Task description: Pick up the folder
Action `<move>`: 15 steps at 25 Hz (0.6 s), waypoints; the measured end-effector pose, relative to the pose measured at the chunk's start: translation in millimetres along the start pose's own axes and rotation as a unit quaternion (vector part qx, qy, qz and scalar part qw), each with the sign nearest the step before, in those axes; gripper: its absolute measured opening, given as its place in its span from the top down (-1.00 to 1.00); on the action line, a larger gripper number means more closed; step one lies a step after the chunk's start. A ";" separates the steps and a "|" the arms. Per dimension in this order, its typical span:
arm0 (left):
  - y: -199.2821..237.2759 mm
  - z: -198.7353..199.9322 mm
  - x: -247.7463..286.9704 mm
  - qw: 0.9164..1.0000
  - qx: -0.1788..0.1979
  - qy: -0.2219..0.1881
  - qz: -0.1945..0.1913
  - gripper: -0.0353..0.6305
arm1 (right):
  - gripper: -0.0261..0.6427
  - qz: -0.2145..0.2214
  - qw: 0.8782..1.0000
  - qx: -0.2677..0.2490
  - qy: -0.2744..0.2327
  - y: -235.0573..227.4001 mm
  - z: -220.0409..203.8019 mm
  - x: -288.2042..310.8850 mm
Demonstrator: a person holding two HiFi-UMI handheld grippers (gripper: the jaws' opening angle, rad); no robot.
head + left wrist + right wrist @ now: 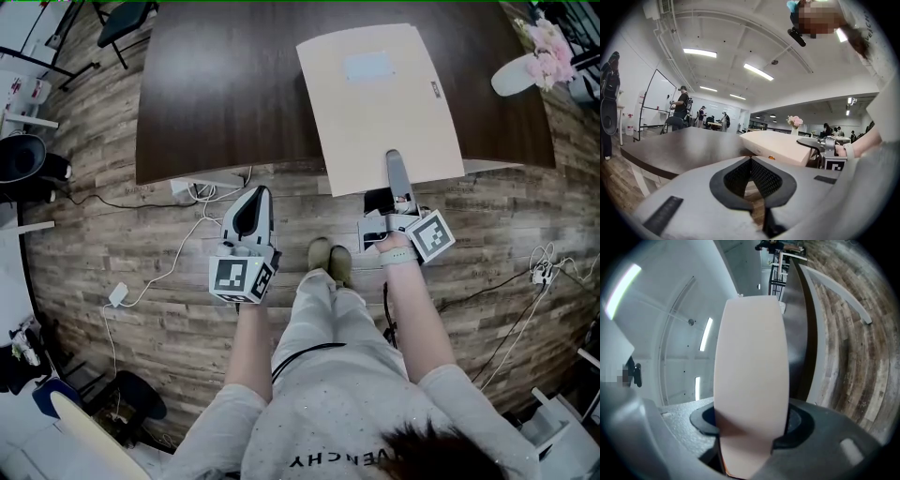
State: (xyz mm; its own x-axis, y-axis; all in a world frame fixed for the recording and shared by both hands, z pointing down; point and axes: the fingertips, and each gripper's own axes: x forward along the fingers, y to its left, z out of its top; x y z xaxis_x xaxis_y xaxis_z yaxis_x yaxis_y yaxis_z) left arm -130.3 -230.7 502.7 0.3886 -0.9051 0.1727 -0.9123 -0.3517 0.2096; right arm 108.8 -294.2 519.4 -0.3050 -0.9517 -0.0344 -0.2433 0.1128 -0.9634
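Note:
A beige folder (380,103) lies over the right half of the dark table (225,84), its near edge reaching past the table's front. My right gripper (396,173) is shut on the middle of that near edge, one jaw on top of the cover. In the right gripper view the folder (752,371) fills the space between the jaws of the right gripper (750,427). My left gripper (251,211) hangs over the floor, left of the folder and just in front of the table, shut and holding nothing. The left gripper view shows the folder (780,145) to the right past its closed jaws.
A white vase of pink flowers (539,56) lies at the table's right end. A power strip with cables (192,190) sits on the wood floor under the table's front edge. A chair (122,19) stands behind the table. Several people (682,105) are far off across the room.

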 end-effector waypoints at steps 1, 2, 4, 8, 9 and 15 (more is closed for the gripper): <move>-0.9 2.9 -0.1 1.000 0.001 -0.002 -0.001 0.90 | 0.12 -0.003 1.000 -0.014 0.002 2.1 2.8 -1.0; -1.6 6.0 -0.2 1.000 0.001 -0.003 -0.002 0.90 | 0.12 -0.006 1.000 -0.030 0.004 4.2 5.8 -1.7; -2.1 12.4 0.3 1.000 0.003 -0.007 -0.003 0.90 | 0.12 -0.010 0.998 -0.059 0.008 8.4 12.0 -2.0; -1.0 23.1 -0.9 1.000 0.005 -0.014 -0.005 0.90 | 0.12 -0.016 0.995 -0.101 0.012 16.8 21.6 -3.1; -0.7 25.4 -2.0 1.000 0.005 -0.015 -0.005 0.90 | 0.12 -0.014 0.994 -0.112 0.012 20.3 23.6 -3.6; 3.6 38.1 -1.5 1.000 0.008 -0.022 -0.004 0.90 | 0.12 -0.001 0.988 -0.152 0.011 38.2 36.2 -2.4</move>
State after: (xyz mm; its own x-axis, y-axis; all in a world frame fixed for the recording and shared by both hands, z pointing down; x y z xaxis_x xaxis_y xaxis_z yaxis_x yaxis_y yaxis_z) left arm -139.0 -239.7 466.6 0.3895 -0.9119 0.1296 -0.9116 -0.3615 0.1958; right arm 133.5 -297.9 473.1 -0.3223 -0.9463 -0.0230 -0.5089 0.1937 -0.8387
